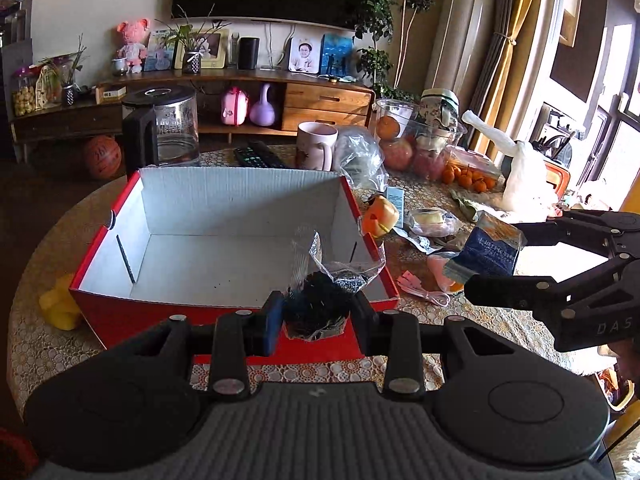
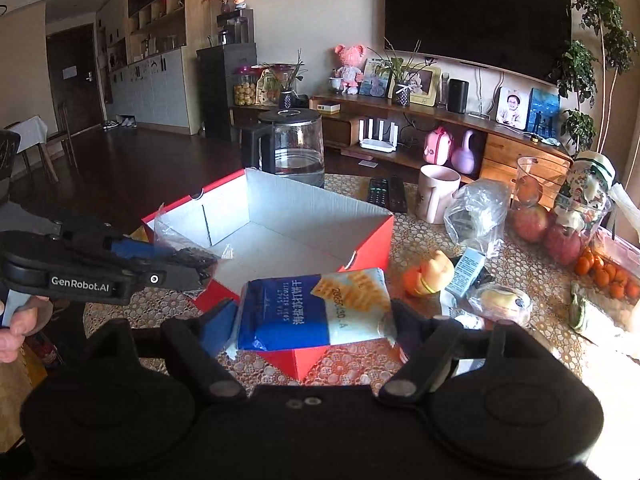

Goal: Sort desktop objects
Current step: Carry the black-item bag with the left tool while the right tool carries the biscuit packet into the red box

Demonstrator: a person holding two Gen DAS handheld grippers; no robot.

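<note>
An open red cardboard box with a white inside stands on the round table; it also shows in the right wrist view. My left gripper is shut on a clear plastic bag of dark stuff, held over the box's near wall. In the right wrist view the left gripper holds that bag at the box's left corner. My right gripper is shut on a blue and white cracker packet, just right of the box. In the left wrist view the right gripper holds the packet.
Right of the box lie an orange toy, a wrapped snack, a pink cable, a clear bag, a fruit bowl and small oranges. A kettle, remotes and mug stand behind. A yellow object lies left.
</note>
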